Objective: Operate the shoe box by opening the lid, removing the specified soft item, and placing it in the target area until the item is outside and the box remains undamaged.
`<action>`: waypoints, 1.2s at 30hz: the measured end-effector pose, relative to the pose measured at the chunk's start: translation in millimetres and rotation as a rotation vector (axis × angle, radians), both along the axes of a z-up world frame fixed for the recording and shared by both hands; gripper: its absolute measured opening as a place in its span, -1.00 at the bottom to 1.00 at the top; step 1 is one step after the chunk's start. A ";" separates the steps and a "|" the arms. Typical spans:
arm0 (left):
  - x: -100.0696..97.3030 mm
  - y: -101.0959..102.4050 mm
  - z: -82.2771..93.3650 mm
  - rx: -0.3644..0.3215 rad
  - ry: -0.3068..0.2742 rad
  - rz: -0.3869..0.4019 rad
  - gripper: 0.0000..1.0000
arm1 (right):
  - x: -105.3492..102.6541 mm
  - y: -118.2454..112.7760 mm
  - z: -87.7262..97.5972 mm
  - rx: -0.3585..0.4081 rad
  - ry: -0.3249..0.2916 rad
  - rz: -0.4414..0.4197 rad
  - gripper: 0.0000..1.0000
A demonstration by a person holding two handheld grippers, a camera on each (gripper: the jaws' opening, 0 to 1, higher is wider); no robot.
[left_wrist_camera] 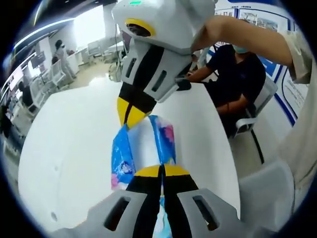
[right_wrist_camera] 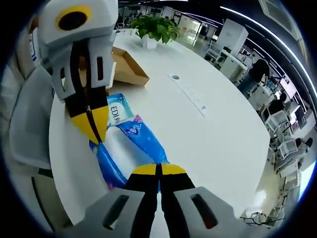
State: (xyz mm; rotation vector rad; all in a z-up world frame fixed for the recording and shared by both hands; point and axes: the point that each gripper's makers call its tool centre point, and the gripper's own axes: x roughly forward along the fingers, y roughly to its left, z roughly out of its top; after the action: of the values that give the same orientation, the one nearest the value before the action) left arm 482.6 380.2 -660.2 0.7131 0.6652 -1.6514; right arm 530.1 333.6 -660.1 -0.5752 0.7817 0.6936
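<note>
So both claws are clamped on the same soft pack (left_wrist_camera: 143, 148), a blue-and-pink plastic-wrapped thing that looks like tissues. The left claw (left_wrist_camera: 161, 171) pinches 1 end with its jaws closed, and the right claw (right_wrist_camera: 159, 169) pinches the other end, jaws closed too. The pack hangs stretched between them just above the white tabletop (right_wrist_camera: 218, 129), already out of the cardboard box (right_wrist_camera: 126, 67), which sits open near the potted plant (right_wrist_camera: 156, 27).

Biggest risk, judging from this: the 2 claws pull apart and the thin wrapper tears or slips out of 1 grip. If 1 side lets go first, the pack could swing and flop off the tabletop edge.
</note>
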 end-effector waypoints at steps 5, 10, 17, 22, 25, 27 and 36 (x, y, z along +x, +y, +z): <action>2.2 -9.5 -6.1 0.003 0.007 -0.011 -1.00 | 1.3 -9.7 -6.3 -0.014 0.009 0.002 -1.00; -0.1 -18.9 -11.7 -0.002 0.022 -0.024 -1.00 | 4.7 -18.8 -11.9 -0.014 0.015 -0.008 -1.00; 0.2 -29.0 -22.6 0.000 0.036 -0.026 -1.00 | 7.3 -29.9 -23.9 -0.027 0.027 -0.009 -1.00; -0.2 -33.8 -33.0 0.003 0.040 -0.031 -1.00 | 8.3 -32.7 -36.4 -0.036 0.038 -0.006 -1.00; -0.2 -34.9 -40.2 0.009 0.042 -0.030 -1.00 | 9.6 -33.7 -44.6 -0.043 0.045 -0.002 -1.00; 0.2 -36.0 -46.2 0.013 0.046 -0.027 -1.00 | 10.0 -34.0 -49.7 -0.043 0.052 -0.002 -1.00; 2.3 -34.3 -67.8 0.037 0.059 -0.018 -1.00 | 8.9 -35.7 -72.7 -0.050 0.075 0.001 -1.00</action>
State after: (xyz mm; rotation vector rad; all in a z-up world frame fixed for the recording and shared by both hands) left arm 484.9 345.9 -728.0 0.7011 0.7351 -1.6861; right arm 538.9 298.0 -732.8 -0.5977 0.8712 0.7013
